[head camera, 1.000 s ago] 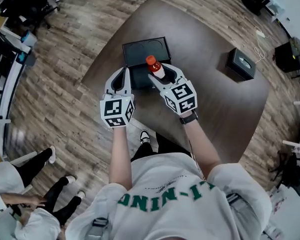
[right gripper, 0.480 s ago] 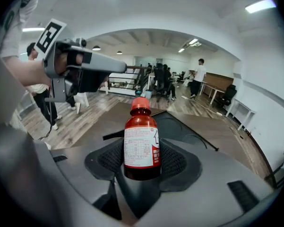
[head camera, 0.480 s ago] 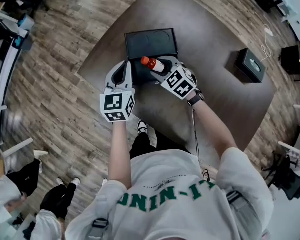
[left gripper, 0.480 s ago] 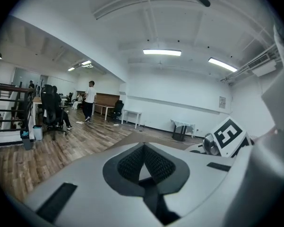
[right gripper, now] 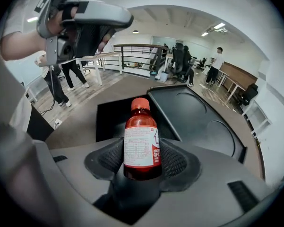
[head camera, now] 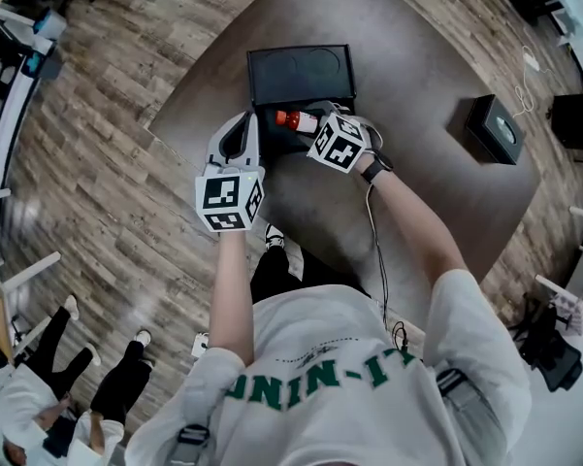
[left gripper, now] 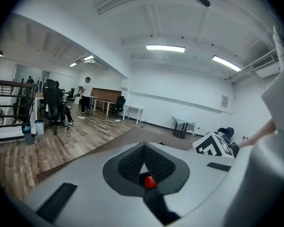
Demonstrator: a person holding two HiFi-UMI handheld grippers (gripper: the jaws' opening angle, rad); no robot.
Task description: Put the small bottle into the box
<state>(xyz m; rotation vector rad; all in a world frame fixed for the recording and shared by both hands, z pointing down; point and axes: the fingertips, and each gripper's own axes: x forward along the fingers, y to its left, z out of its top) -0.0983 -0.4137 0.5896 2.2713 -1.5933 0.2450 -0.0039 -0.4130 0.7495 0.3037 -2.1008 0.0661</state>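
Left gripper (head camera: 241, 122): jaws closed together, nothing between them, just left of the box. Box (head camera: 301, 66): black, lid open, on our brown worktop (head camera: 417, 202). Small bottle (head camera: 296, 121): red cap, white label; we hold it over the open box, cap pointing left. Right gripper (head camera: 312, 122): pads clamped on the bottle's sides at the label. Farther right we list a small dark case (head camera: 495, 129), well apart from the box.
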